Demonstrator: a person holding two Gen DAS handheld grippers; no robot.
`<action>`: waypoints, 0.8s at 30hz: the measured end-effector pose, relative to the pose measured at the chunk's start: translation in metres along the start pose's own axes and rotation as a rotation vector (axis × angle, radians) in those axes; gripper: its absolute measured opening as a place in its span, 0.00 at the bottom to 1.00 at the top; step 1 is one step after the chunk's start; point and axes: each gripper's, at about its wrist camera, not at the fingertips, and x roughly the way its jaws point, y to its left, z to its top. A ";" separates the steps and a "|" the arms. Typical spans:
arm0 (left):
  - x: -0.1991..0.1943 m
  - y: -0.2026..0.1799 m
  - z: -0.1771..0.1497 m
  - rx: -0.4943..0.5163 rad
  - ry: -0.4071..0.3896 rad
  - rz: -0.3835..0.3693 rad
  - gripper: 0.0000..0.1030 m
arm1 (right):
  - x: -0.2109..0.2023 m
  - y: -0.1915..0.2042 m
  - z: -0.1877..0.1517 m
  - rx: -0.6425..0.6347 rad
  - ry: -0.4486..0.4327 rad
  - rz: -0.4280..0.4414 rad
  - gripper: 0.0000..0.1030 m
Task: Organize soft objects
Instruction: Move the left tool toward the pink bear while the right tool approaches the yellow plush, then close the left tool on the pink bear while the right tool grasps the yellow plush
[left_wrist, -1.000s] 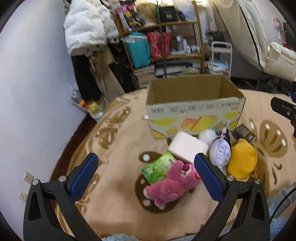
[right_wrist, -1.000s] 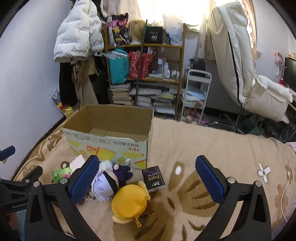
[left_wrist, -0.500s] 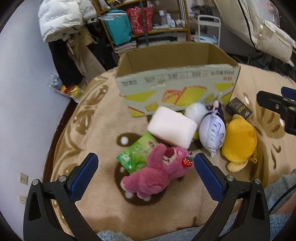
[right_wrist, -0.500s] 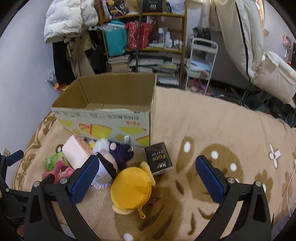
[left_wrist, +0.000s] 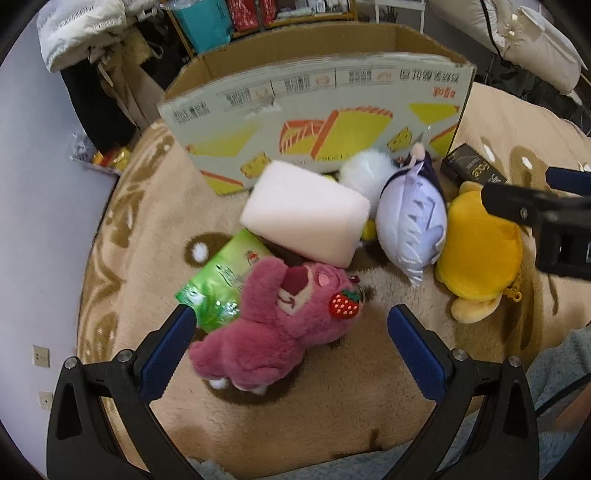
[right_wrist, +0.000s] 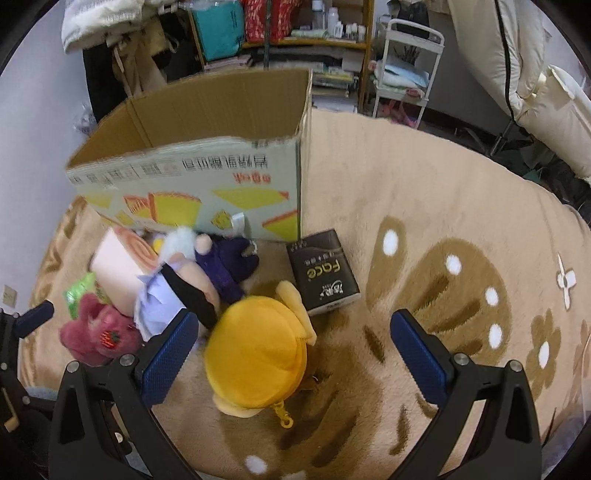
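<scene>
A pink plush bear (left_wrist: 280, 325) with a strawberry patch lies on the beige rug, between the fingers of my open left gripper (left_wrist: 291, 350); it also shows in the right wrist view (right_wrist: 98, 334). Behind it lie a pale pink foam block (left_wrist: 306, 218), a green packet (left_wrist: 221, 280), a lilac-and-purple doll (left_wrist: 412, 221) and a yellow plush (left_wrist: 480, 251). My right gripper (right_wrist: 291, 354) is open, with the yellow plush (right_wrist: 258, 362) between its fingers near the left one. An open cardboard box (right_wrist: 207, 166) stands behind the toys.
A black "Face" carton (right_wrist: 321, 273) lies right of the box's corner. The right gripper's body (left_wrist: 546, 221) reaches in over the yellow plush. Shelves, a white trolley (right_wrist: 402, 70), hanging coats and a white chair (right_wrist: 532, 74) stand beyond the rug. A wall is at the left.
Both grippers have dropped and moved forward toward the toys. The pink bear now sits between the left fingers and the yellow plush between the right fingers.
</scene>
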 end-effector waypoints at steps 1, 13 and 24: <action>0.004 0.000 0.000 0.000 0.012 0.003 0.99 | 0.004 0.001 0.000 -0.002 0.012 0.001 1.00; 0.033 0.002 -0.003 0.010 0.089 0.052 0.99 | 0.031 0.002 -0.007 0.004 0.121 0.011 1.00; 0.031 0.006 -0.007 0.004 0.077 0.075 0.80 | 0.044 0.001 -0.014 -0.004 0.163 -0.016 1.00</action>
